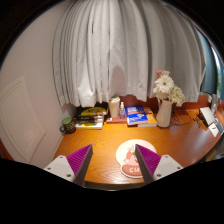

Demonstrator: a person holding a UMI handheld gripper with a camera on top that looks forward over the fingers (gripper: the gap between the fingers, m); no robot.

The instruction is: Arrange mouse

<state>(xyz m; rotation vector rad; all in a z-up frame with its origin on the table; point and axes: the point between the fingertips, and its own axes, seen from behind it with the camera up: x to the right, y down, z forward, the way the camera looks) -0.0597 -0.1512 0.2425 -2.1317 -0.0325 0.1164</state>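
Observation:
My gripper (pixel 113 160) is open and empty, held above the near edge of a wooden desk (pixel 100 150). Its purple pads (pixel 80 158) stand wide apart. A round pink and white mouse mat (pixel 132 157) with a cartoon print lies on the desk just ahead, partly behind the right finger (pixel 150 162). I see no mouse in this view.
At the back of the desk are a white vase of flowers (pixel 164 100), stacked books (pixel 140 117), a white box (pixel 114 107), a small dark jar (pixel 68 125) and yellow-black items (pixel 91 118). White curtains (pixel 120 50) hang behind. A stand (pixel 213 118) is at the far right.

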